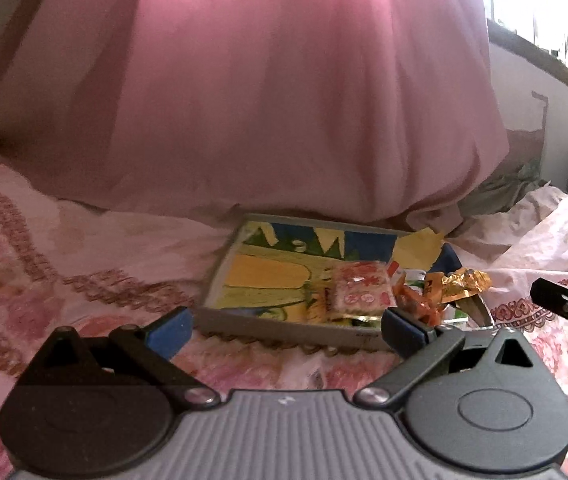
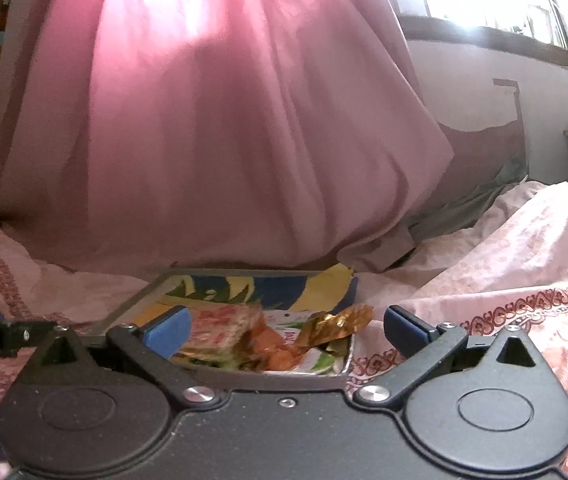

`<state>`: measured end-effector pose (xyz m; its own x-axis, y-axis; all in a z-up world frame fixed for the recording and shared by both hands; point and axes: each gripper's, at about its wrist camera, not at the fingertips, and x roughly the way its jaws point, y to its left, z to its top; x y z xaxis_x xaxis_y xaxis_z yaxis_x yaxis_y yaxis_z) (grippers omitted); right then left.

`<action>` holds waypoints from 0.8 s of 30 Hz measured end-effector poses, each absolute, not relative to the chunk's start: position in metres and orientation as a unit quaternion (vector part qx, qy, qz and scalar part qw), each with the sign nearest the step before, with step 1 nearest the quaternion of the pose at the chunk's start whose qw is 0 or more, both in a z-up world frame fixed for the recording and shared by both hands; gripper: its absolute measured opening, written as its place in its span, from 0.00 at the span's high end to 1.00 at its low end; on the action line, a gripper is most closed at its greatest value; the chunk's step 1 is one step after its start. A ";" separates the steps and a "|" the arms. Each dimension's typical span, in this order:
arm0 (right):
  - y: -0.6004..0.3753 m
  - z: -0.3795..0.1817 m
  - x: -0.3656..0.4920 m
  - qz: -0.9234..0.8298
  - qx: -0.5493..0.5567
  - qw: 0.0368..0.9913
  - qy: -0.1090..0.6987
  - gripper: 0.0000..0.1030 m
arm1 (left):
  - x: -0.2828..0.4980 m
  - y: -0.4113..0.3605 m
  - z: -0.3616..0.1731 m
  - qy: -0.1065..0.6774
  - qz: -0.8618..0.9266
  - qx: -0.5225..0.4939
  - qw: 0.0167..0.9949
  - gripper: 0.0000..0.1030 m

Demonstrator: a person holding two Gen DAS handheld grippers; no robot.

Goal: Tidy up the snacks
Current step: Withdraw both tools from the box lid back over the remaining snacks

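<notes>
A shallow tray (image 1: pixel 244 322) with a yellow, blue and green printed bottom lies on the pink floral bedspread. Its right end holds a pile of snacks: a clear packet with red print (image 1: pixel 359 292), orange wrapped pieces (image 1: pixel 415 304) and a gold foil wrapper (image 1: pixel 463 282). My left gripper (image 1: pixel 285 330) is open and empty, just short of the tray's near wall. My right gripper (image 2: pixel 285 330) is open and empty, right over the tray's near right corner (image 2: pixel 343 364), with the red-print packet (image 2: pixel 220 328) and gold wrapper (image 2: pixel 339 322) between its fingers' line. The right gripper's finger shows in the left view (image 1: pixel 563 304).
A large pink curtain (image 1: pixel 284 100) hangs down behind the tray. Rumpled pink bedding (image 2: pixel 503 248) rises at the right. A window sill (image 2: pixel 483 36) and wall lie at the back right. The left gripper's tip shows in the right view's left edge (image 2: pixel 0 334).
</notes>
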<state>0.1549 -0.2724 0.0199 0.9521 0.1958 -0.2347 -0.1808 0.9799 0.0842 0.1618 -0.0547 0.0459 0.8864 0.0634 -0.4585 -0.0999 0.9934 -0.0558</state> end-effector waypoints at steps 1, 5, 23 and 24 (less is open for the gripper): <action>-0.270 0.022 0.149 0.096 0.032 0.988 0.119 0.01 | 0.153 -0.053 0.046 0.232 0.046 -0.039 0.971 0.00; -0.258 0.024 0.123 0.097 0.038 0.988 0.112 0.01 | 0.119 -0.045 0.046 0.226 0.054 -0.035 0.972 0.00; -0.204 -0.007 0.057 0.120 -0.012 0.973 0.195 0.01 | 0.031 -0.012 0.011 0.275 0.050 -0.012 0.960 0.00; -0.202 -0.010 0.055 0.122 -0.017 0.972 0.202 0.01 | 0.031 -0.011 0.008 0.279 0.048 -0.014 0.959 0.00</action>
<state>0.0555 -0.2021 -0.0105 0.8883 0.2308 -0.3971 -0.2446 0.9695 0.0164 0.0307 -0.0111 0.0084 0.8396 0.0849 -0.5365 -0.1002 0.9950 0.0006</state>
